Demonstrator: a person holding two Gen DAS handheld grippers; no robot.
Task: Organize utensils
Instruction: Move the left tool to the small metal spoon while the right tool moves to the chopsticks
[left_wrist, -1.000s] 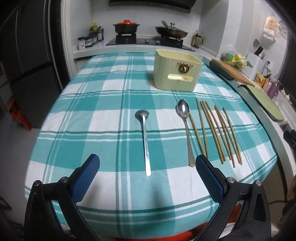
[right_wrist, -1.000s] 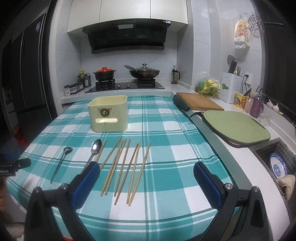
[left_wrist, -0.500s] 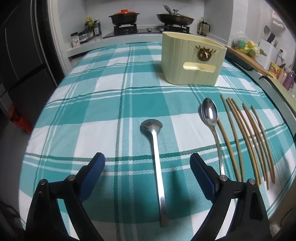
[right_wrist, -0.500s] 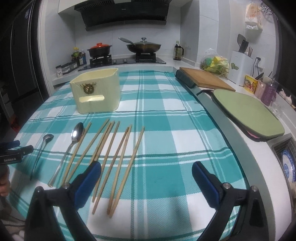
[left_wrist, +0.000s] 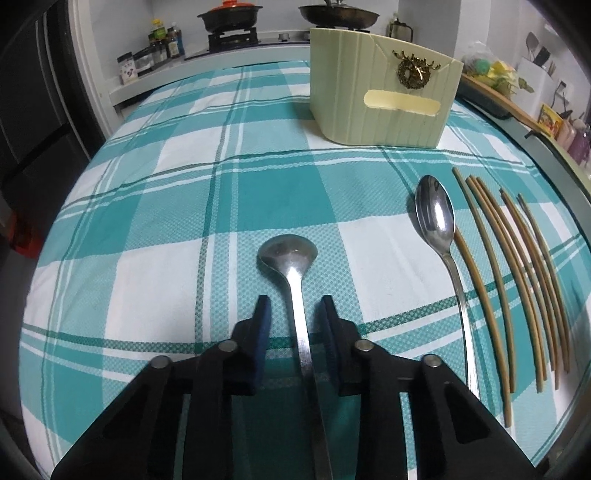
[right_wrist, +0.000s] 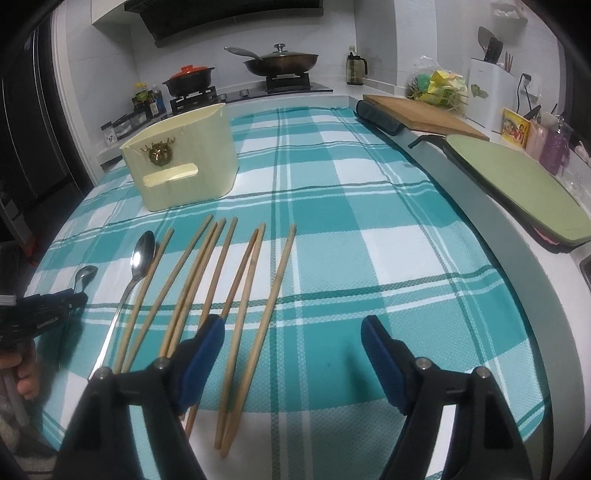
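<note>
On the teal checked tablecloth (left_wrist: 147, 221) lies a round-bowled metal spoon (left_wrist: 288, 254). My left gripper (left_wrist: 295, 314) straddles its handle, jaws closing, with a small gap showing on each side of the handle. To the right lie a larger spoon (left_wrist: 434, 218) and several bamboo chopsticks (left_wrist: 495, 266). A cream utensil holder (left_wrist: 380, 103) stands behind them. In the right wrist view my right gripper (right_wrist: 293, 332) hovers low over the near ends of the rightmost chopsticks (right_wrist: 251, 280), jaws wide and closing, touching nothing. The holder (right_wrist: 184, 170) is at far left there.
A stove with a red-lidded pot (right_wrist: 188, 79) and a pan (right_wrist: 282, 61) stands behind the table. A wooden board (right_wrist: 417, 112) and a green mat (right_wrist: 517, 184) line the counter on the right. A hand (right_wrist: 22, 369) holds the left gripper at the table's near-left edge.
Both grippers have come down and forward over the table. The left jaws have narrowed around the round spoon's handle. The right jaws have narrowed slightly above the chopsticks.
</note>
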